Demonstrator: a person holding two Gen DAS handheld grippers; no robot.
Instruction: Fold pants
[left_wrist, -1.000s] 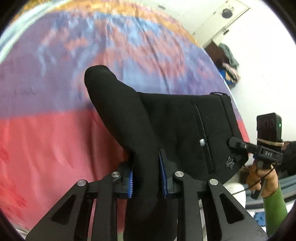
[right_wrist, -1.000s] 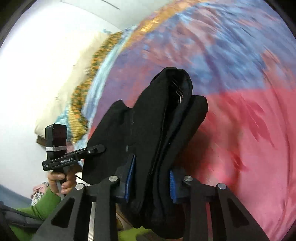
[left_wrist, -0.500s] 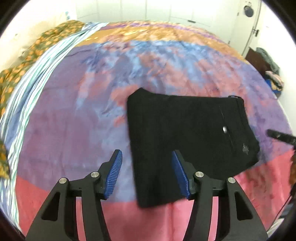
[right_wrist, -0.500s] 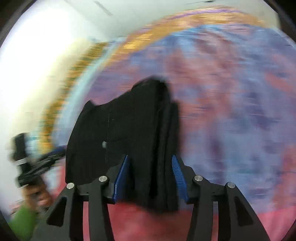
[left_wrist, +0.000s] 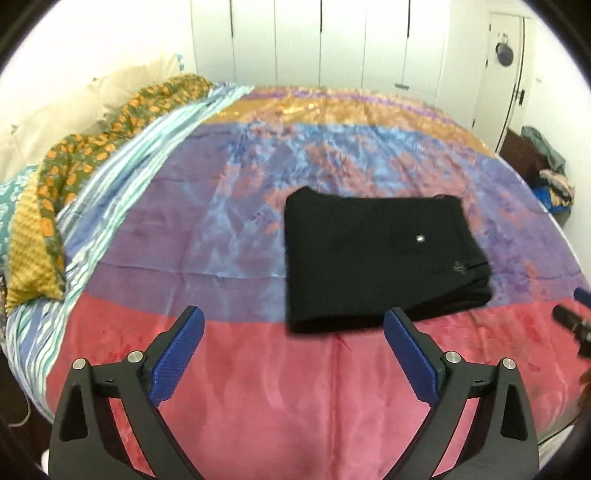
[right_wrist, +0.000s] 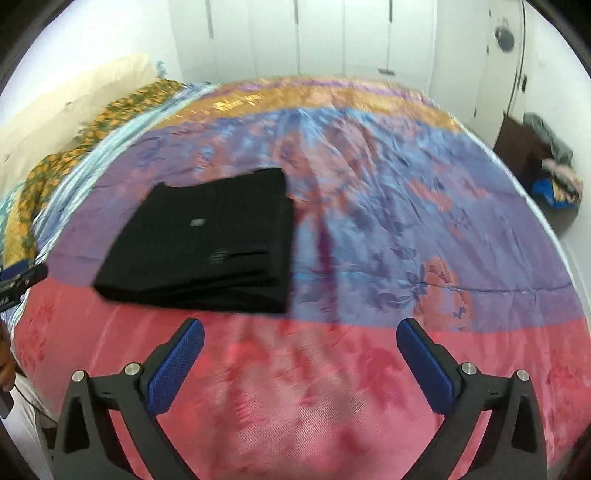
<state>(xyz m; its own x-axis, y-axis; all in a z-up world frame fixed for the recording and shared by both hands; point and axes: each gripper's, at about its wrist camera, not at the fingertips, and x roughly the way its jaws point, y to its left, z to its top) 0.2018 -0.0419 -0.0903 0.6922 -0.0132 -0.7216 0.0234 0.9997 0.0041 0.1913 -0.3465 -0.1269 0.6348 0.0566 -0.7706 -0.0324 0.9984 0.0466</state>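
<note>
The black pants (left_wrist: 380, 258) lie folded into a flat, roughly rectangular bundle on the bed's colourful bedspread (left_wrist: 258, 387), resting mostly on the purple-blue band with their near edge just over the pink-red band. A small silver button (left_wrist: 420, 239) shows on the top layer, and stacked fabric edges are visible along the near side in the right wrist view. The left tool (left_wrist: 293, 345) hangs above the pink band, its blue-padded fingers (left_wrist: 177, 354) spread wide and grasping nothing, with the pants ahead of it and slightly to the right. The right tool (right_wrist: 300, 356) is likewise spread wide and released, with the pants (right_wrist: 207, 243) ahead to its left, apart from it. The bundle looks slightly smeared in that view, probably from motion blur. Patterned orange-and-green bedding (left_wrist: 92, 147) lies bunched along the far left of the bed, and white closet doors (left_wrist: 321, 40) stand behind it.
</note>
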